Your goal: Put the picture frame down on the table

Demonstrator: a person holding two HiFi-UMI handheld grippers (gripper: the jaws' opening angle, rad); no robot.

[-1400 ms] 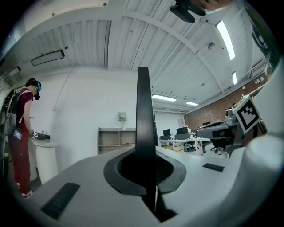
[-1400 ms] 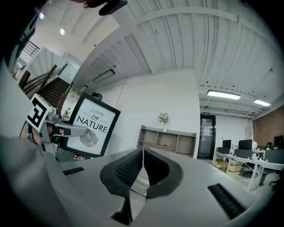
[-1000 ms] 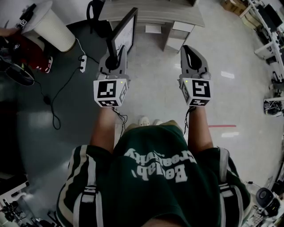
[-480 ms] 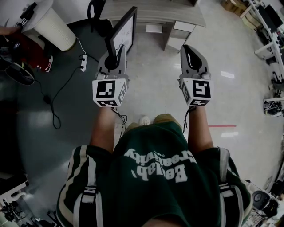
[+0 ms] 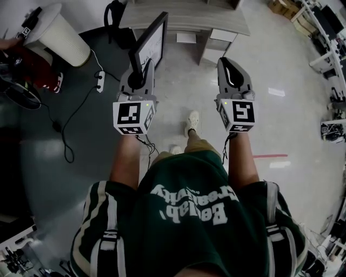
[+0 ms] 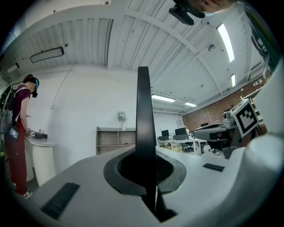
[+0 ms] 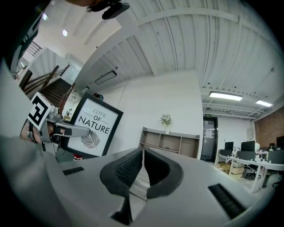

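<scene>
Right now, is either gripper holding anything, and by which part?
The left gripper clamps the black-bordered picture frame with a white leaf print by one side edge. The right gripper is shut and empty.

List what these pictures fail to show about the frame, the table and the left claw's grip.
- Table: head view, its far part is cut off by the top edge.
- Picture frame: left gripper view meets it edge-on, so its print is hidden there.
- Left claw: head view, its own body covers where the pads press the frame.
</scene>
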